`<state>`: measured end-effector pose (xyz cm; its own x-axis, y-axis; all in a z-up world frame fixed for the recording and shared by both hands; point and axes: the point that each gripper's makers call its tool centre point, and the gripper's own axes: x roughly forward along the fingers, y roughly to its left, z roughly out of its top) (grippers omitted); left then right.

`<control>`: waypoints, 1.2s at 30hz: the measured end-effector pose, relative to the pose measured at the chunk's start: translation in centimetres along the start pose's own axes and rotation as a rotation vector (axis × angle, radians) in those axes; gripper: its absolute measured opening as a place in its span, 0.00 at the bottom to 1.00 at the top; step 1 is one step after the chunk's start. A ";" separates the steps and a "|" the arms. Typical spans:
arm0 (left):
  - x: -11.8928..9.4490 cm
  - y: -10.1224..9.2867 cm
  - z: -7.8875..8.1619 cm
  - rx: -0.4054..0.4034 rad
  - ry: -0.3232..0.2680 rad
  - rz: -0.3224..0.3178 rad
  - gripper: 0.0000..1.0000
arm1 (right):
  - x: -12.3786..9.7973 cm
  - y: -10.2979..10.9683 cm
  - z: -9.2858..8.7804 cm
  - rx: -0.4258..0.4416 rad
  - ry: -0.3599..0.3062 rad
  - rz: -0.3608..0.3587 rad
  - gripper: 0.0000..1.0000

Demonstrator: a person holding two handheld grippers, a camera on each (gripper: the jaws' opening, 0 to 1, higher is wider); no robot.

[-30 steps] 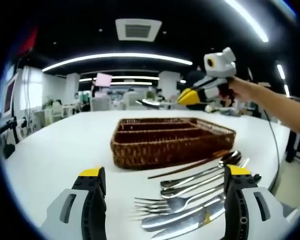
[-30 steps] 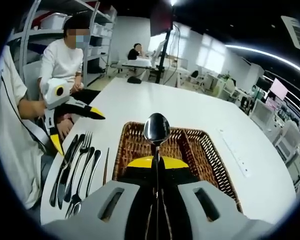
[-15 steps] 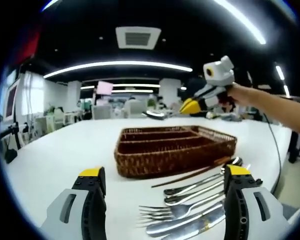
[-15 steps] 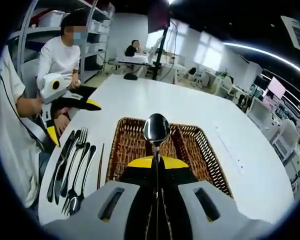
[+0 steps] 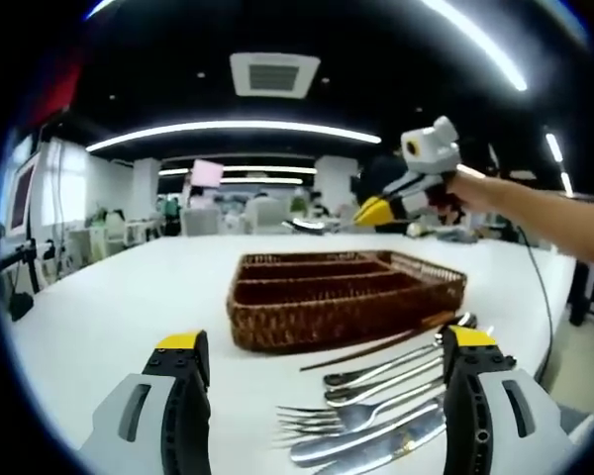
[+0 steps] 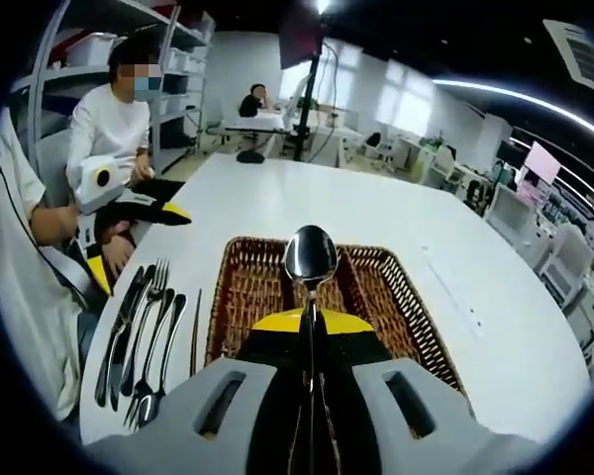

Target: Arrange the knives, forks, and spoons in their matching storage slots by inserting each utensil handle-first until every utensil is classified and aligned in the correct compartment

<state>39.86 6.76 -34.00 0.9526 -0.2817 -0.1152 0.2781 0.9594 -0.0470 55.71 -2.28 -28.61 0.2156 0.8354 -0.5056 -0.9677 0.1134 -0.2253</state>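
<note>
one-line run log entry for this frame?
right gripper: shut on silver metal spoon, above brown wicker tray | left gripper: open, holds nothing | loose cutlery row: on white table beside tray

White counter (image 6: 376,213), broad and rounded at its corners. On it sits a brown wicker tray (image 5: 346,297) with long slots, and just beside the tray, toward the edge by the seated person, lies a loose row of cutlery (image 6: 144,332): knives, forks, spoons, one dark chopstick (image 6: 195,331).
</note>
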 end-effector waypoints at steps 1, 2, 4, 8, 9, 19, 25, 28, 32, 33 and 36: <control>0.0 0.0 0.0 0.000 0.000 0.000 0.99 | 0.0 0.0 0.0 0.001 0.001 0.000 0.03; -0.1 0.0 0.0 0.001 0.000 -0.001 0.99 | 0.1 -0.1 0.0 0.003 -0.001 -0.001 0.03; -0.1 -0.1 -0.1 0.003 0.003 0.000 0.99 | 0.1 -0.2 0.1 0.012 -0.009 -0.002 0.03; -0.3 -0.1 -0.2 0.007 0.008 -0.002 0.99 | 0.3 -0.2 0.2 0.007 -0.010 -0.008 0.03; -0.4 -0.1 -0.2 0.012 0.009 -0.004 0.99 | 0.4 -0.3 0.1 0.008 -0.007 -0.014 0.03; -0.3 0.2 -0.5 0.033 0.027 0.005 0.99 | 1.2 -0.7 -0.5 -0.001 0.020 0.010 0.03; -0.1 0.3 -0.5 0.038 0.031 0.007 0.99 | 1.5 -1.4 -0.4 0.000 0.013 0.005 0.03; 0.0 0.3 -0.4 0.044 0.033 0.007 0.99 | 1.6 -1.8 -0.5 0.001 0.012 0.005 0.03; 0.0 0.3 0.0 0.042 0.024 0.011 0.99 | 1.6 -2.2 -0.8 0.022 0.011 0.006 0.03; 0.0 0.2 0.0 0.041 0.023 0.009 0.99 | 1.6 -2.3 -0.9 0.020 0.014 0.005 0.03; 0.1 0.2 -0.2 0.044 0.033 0.007 0.99 | 1.6 -2.5 -1.1 0.019 0.026 -0.002 0.03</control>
<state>40.00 6.91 -34.21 0.9502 -0.2745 -0.1476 0.2772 0.9608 -0.0027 58.62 -1.86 -29.78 0.2209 0.8212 -0.5262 -0.9694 0.1257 -0.2108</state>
